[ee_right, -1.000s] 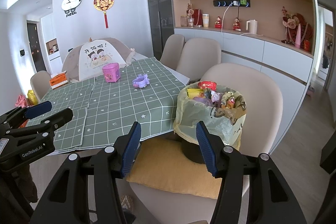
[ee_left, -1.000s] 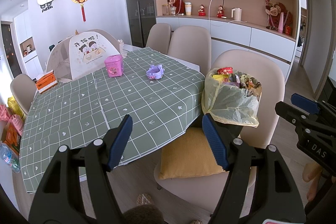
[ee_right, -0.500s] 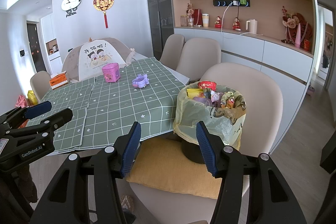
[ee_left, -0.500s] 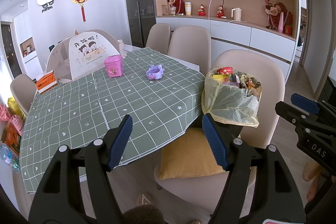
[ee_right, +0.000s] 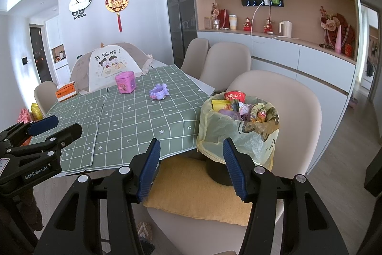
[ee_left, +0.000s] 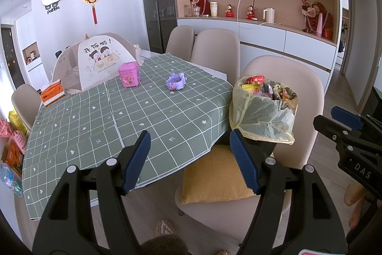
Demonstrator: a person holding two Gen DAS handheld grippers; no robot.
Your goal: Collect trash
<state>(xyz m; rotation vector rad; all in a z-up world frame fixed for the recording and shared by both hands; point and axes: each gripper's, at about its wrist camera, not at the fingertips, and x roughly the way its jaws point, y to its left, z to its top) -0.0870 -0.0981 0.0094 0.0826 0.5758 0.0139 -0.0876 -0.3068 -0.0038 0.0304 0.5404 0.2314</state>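
A long dining table (ee_left: 59,202) draped in a green, white-gridded cloth is filling the left of both views, and beige shell-backed chairs are lining its right side. The nearest beige chair (ee_right: 293,106) is carrying a mustard-yellow square cushion (ee_right: 191,195), and sitting on that cushion is the dark round trash bin lined with a pale yellow plastic bag (ee_right: 241,138), heaped to the brim with snack wrappers and a red-lidded cup. At the far end of the table a domed mesh food cover printed with cartoon children (ee_left: 95,61) is standing, with an orange tissue box (ee_left: 52,94) just beside it. A pink tin box (ee_left: 129,74) and a small lilac plastic dish with scalloped edges (ee_left: 176,81) are resting on the cloth, near each other but apart. The left gripper (ee_left: 189,161) is hovering off the table's near corner, its blue-padded jaws standing wide apart with nothing between them. The right gripper (ee_right: 192,166) is hanging in front of the cushion and bin, its jaws also apart and gripping nothing. Each gripper is showing at the edge of the other's view.
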